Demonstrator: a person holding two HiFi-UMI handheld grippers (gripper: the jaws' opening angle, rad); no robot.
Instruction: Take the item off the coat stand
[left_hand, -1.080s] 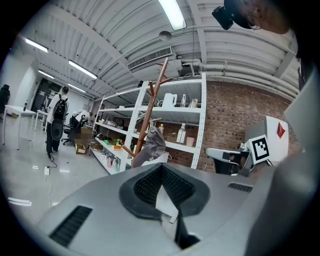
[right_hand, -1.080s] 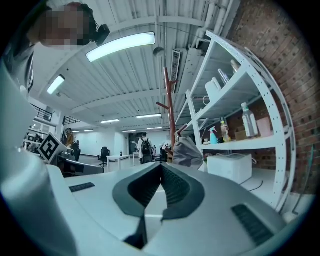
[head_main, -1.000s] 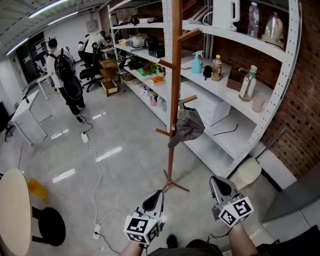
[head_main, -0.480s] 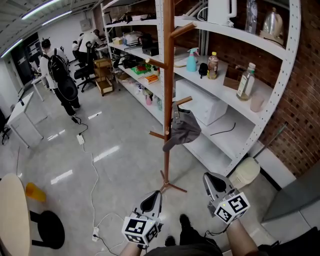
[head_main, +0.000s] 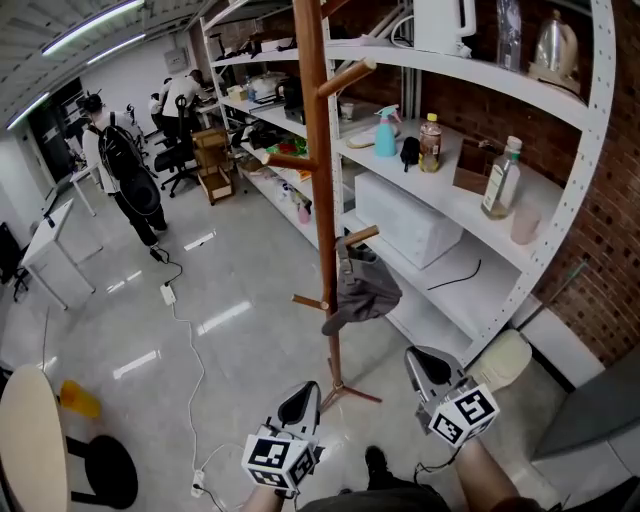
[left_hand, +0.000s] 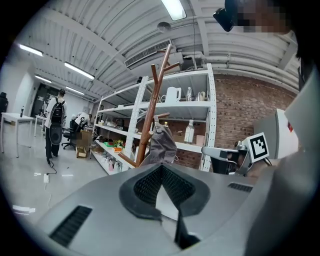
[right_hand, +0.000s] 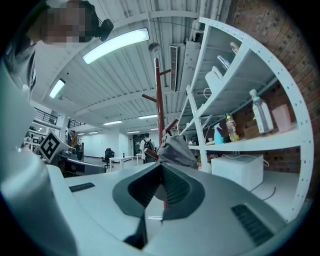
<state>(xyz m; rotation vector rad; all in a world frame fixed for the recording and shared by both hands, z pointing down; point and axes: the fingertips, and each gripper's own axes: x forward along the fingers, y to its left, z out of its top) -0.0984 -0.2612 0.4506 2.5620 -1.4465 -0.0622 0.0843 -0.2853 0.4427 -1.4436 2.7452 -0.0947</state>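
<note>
The left gripper (head_main: 306, 392) and right gripper (head_main: 424, 360) are both closed, well apart from the grey cap (head_main: 362, 290) hanging on the coat stand (head_main: 316, 180), whose top is cut off.

grey left gripper (head_main: 307, 392) and right gripper (head_main: 420, 358), black ribbed pads (left_hand: 148, 184) (black-and-white marker cubes (head_main: 283, 460) behind).

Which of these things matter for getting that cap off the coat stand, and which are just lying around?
For the job:
grey cap, coat stand, left gripper, right gripper.

Lying about:
blue spray bottle, white box, clear bottle, yellow object.
</note>
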